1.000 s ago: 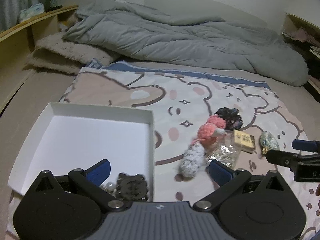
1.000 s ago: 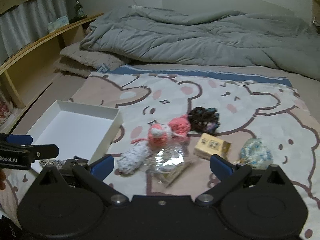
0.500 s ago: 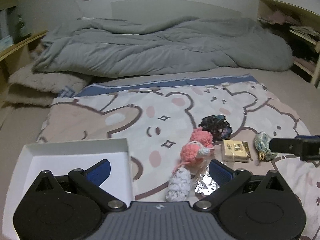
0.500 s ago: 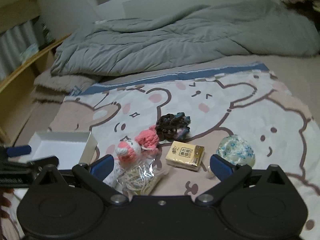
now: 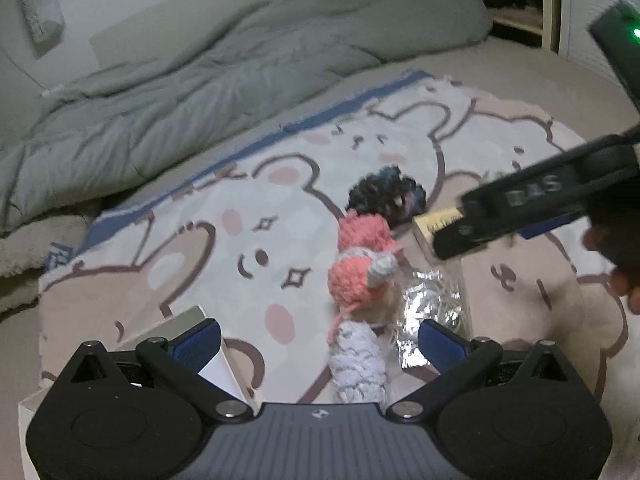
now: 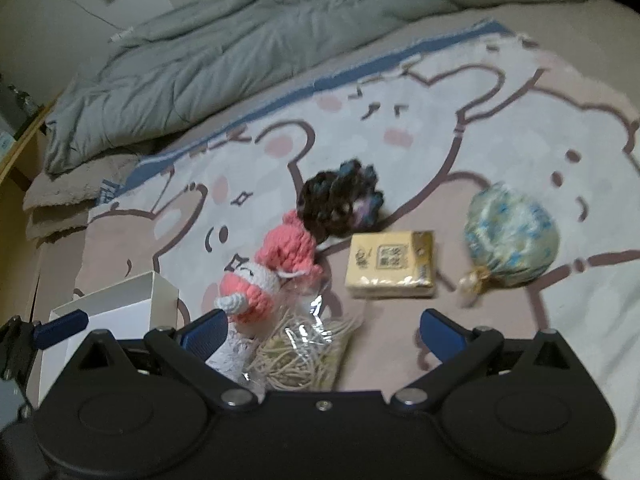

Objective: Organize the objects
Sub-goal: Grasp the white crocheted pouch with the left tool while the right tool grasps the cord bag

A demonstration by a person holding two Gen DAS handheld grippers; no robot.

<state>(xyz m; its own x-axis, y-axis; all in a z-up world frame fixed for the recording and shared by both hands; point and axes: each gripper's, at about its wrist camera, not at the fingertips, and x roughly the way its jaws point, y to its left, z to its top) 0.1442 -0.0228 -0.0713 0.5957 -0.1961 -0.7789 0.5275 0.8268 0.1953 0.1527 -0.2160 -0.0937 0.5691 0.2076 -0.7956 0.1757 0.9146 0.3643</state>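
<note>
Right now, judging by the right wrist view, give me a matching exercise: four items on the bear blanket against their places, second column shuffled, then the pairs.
Items:
1. yellow tissue pack
2. floral pouch
3. dark scrunchie
4. white box

Places:
A. far left, beside the left gripper
B. furthest right of the group
C. middle, between the crochet toy and the pouch
D. just beyond the pink crochet toy

Pairs: 1-C, 2-B, 3-D, 4-A

Blanket (image 6: 480, 128): beneath all items.
Box (image 6: 120, 308): far left.
Knitted toy (image 6: 272, 264): right of box.
Tissue pack (image 6: 390, 264): between knitted toy and pouch (image 6: 510, 240).
Scrunchie (image 6: 340, 200): behind tissue pack.
</note>
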